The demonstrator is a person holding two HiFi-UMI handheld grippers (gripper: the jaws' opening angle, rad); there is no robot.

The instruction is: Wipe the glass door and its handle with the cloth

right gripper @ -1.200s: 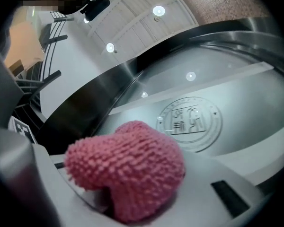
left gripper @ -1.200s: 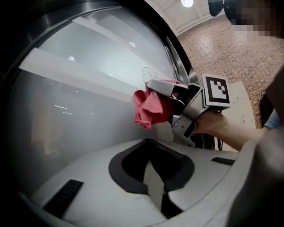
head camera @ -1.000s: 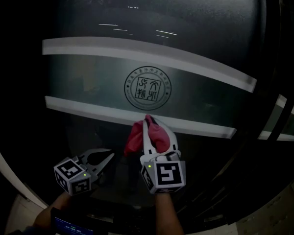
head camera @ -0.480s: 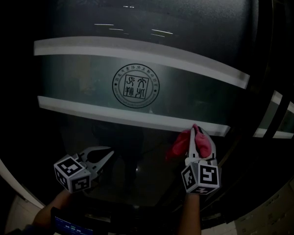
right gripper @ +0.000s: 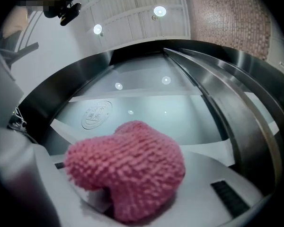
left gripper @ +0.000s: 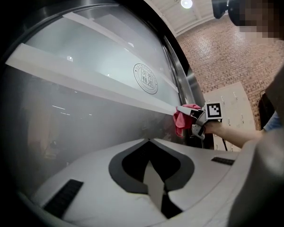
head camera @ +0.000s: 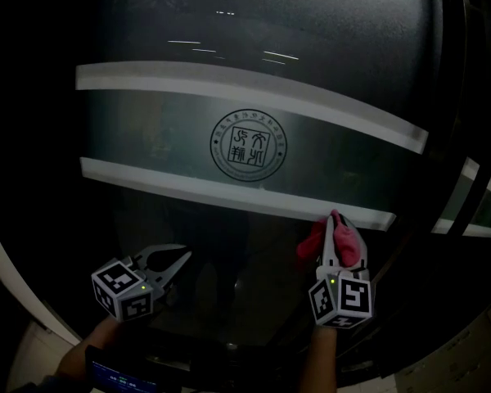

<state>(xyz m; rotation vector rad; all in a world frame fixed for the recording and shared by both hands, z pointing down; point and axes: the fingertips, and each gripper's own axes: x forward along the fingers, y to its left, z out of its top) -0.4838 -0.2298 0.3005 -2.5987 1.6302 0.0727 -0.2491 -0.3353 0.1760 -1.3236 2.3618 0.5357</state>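
The glass door (head camera: 254, 47) fills the head view, dark, with two white frosted stripes and a round seal (head camera: 248, 145). My right gripper (head camera: 336, 234) is shut on a pink knitted cloth (head camera: 321, 240) and presses it on the glass just below the right end of the lower stripe (head camera: 229, 193). In the right gripper view the cloth (right gripper: 128, 167) covers the jaws. The left gripper view shows the cloth (left gripper: 181, 119) against the pane from the side. My left gripper (head camera: 184, 260) hangs low at the left, shut and empty, off the glass. I cannot make out a handle.
A curved metal door frame (right gripper: 236, 108) runs along the right of the glass, with another striped pane (head camera: 466, 199) beyond it. A brick wall (left gripper: 217, 56) and pale lockers (left gripper: 236, 103) stand behind. A person's arm (left gripper: 232, 134) holds the right gripper.
My right gripper has swept the cloth to the right, from under the seal to the right end of the lower stripe. The left gripper has stayed put.
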